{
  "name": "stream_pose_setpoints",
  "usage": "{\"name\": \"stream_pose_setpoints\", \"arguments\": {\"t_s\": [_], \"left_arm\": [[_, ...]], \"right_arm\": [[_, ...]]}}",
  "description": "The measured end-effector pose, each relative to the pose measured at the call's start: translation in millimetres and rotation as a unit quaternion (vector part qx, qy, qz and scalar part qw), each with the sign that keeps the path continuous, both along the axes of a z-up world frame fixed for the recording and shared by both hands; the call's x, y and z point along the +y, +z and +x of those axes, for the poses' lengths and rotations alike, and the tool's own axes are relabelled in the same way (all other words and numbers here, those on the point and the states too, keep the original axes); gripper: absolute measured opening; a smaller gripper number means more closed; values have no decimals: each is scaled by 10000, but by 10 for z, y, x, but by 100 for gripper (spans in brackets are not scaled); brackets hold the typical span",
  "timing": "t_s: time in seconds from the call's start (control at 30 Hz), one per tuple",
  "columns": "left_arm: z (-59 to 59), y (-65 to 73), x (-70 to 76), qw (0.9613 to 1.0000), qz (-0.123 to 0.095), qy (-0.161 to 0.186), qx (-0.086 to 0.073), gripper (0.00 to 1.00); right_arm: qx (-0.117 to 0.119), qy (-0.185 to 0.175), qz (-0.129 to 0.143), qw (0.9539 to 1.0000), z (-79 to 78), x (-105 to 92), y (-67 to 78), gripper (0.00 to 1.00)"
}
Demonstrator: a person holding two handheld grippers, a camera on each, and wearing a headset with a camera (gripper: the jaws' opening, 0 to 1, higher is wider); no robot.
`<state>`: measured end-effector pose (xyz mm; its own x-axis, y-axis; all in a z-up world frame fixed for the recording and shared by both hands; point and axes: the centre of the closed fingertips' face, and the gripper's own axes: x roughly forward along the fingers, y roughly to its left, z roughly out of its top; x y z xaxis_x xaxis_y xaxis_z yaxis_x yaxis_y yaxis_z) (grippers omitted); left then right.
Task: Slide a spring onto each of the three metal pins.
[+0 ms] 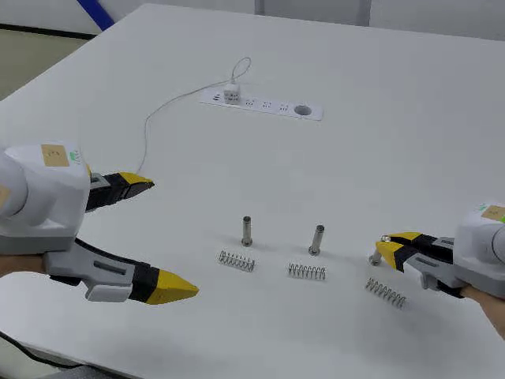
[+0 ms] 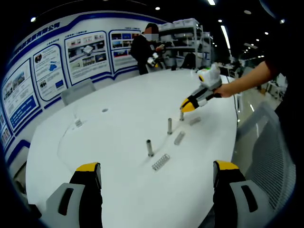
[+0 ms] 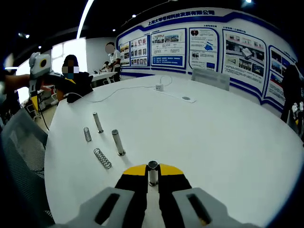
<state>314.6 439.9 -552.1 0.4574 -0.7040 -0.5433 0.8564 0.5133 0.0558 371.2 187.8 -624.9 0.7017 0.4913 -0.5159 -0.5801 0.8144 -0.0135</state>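
Two metal pins (image 1: 247, 230) (image 1: 316, 239) stand upright mid-table on the white table (image 1: 394, 174). In front of each lies a spring (image 1: 237, 260) (image 1: 307, 272). A third spring (image 1: 386, 293) lies further right. My right gripper (image 1: 387, 249) is shut on the third pin (image 3: 152, 173), which stands upright between its yellow tips. At the left my left gripper (image 1: 158, 237) hangs wide open and holds nothing, well short of the nearest pin (image 2: 149, 147) and spring (image 2: 160, 161).
A white power strip (image 1: 260, 103) with a plugged-in adapter and a thin cable (image 1: 158, 106) lies at the back of the table. The table's near edge runs just below both grippers. People stand in the background (image 2: 145, 47).
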Motion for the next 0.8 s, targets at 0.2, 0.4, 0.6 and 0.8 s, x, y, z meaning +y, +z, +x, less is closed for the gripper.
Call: {"name": "stream_pose_setpoints", "arguments": {"t_s": [0.2,0.4,0.6,0.8], "left_arm": [[-27,4,13,10000,18,13,-9,100],[-80,1,-10,10000,15,-13,8,100],[-99,-23,-7,10000,16,-9,51,100],[-114,-52,-41,9999,40,-56,100,100]], "right_arm": [[74,-70,51,9999,19,7,-3,9],[124,-115,21,9999,21,-4,-6,9],[233,-156,105,9996,-5,-38,-32,14],[240,29,204,9995,-79,-95,-21,17]]}}
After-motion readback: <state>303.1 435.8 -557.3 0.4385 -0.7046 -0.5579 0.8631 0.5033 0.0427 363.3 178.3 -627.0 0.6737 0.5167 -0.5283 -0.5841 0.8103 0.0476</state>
